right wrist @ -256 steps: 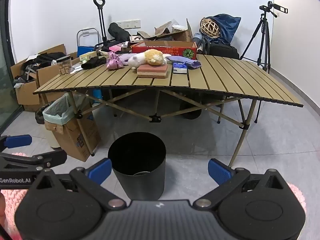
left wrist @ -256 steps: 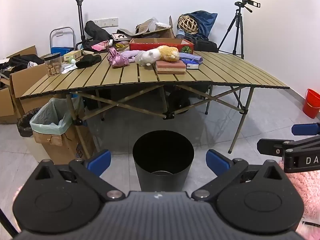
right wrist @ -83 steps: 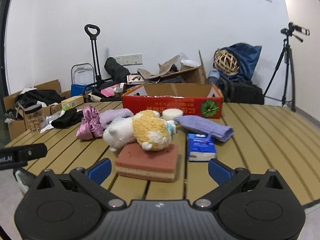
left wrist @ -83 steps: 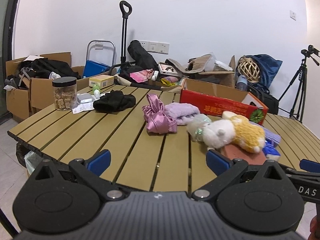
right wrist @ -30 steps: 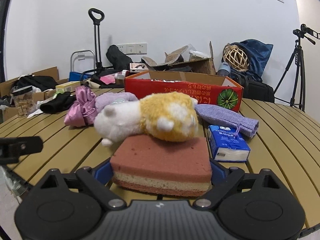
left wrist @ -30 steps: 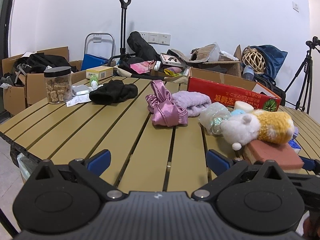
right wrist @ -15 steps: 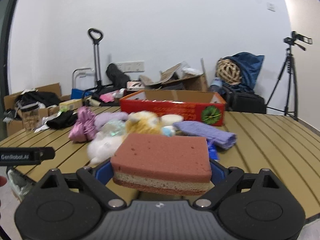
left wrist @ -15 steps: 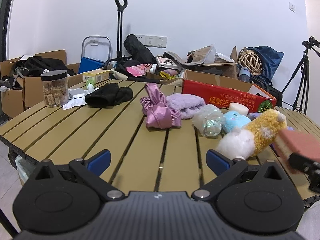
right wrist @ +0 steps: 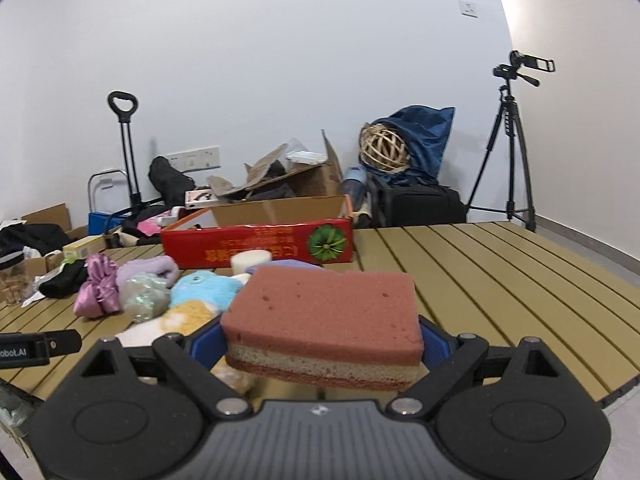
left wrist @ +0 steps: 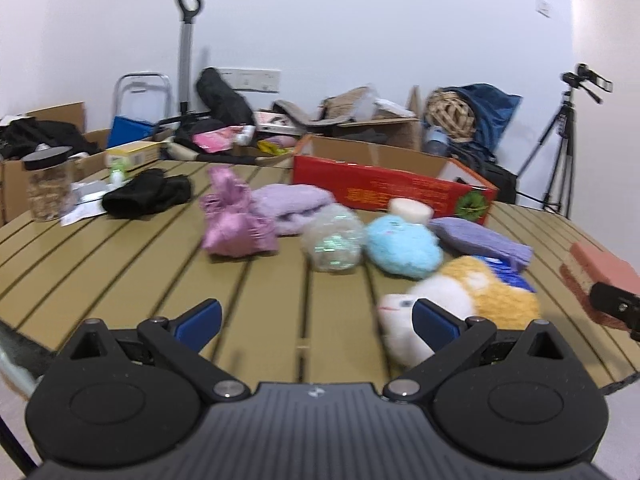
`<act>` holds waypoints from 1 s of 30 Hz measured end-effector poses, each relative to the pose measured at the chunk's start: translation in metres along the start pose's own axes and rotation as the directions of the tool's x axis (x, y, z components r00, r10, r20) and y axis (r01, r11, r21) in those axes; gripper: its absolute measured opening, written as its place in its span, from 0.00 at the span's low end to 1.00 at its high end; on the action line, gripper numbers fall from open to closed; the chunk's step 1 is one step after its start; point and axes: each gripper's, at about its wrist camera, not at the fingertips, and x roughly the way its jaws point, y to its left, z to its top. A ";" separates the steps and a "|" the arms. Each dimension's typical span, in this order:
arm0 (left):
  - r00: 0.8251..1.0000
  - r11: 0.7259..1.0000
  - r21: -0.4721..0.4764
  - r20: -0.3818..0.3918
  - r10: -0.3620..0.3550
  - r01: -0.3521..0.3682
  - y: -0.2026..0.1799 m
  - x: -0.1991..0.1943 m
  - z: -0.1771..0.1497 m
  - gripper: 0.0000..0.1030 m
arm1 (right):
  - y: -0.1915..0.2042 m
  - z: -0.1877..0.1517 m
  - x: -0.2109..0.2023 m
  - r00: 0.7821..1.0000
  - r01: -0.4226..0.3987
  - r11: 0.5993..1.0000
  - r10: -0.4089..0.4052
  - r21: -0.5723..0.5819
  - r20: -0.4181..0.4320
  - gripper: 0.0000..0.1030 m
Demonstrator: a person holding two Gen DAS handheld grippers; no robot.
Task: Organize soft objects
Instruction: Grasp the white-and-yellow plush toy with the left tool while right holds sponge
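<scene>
Above the slatted desk [right wrist: 500, 280], our right gripper [right wrist: 320, 344] has its jaws clamped on a porous, layered pink sponge [right wrist: 324, 320], lifted clear. Our left gripper [left wrist: 316, 318] hangs with jaws apart beside the fluffy white-and-yellow plush [left wrist: 460, 304]. Blue plush [left wrist: 404, 246], pink satin pouch [left wrist: 236, 220] and red box [left wrist: 392, 192] crowd ahead; rightward slats lie bare.

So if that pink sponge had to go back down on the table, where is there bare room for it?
The sponge sits clamped in the right gripper. The table is bare right of the red box. The near-left slats before the pink satin bundle are free too. Around the blue plush and yellow plush it is crowded.
</scene>
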 end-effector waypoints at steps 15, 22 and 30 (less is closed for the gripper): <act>0.995 0.986 0.139 -0.055 -0.082 0.089 -0.050 0.048 -0.007 1.00 | -0.031 -0.002 -0.004 0.998 0.058 0.997 -0.057 0.044 -0.008 0.92; 0.992 0.983 0.139 -0.054 -0.113 0.119 -0.051 0.056 -0.010 0.99 | -0.038 -0.004 -0.004 0.998 0.063 0.997 -0.062 0.055 -0.019 0.92; 0.988 0.976 0.159 -0.055 -0.143 0.150 -0.057 0.053 -0.016 0.66 | -0.039 -0.004 -0.004 0.998 0.058 0.997 -0.057 0.057 -0.021 0.92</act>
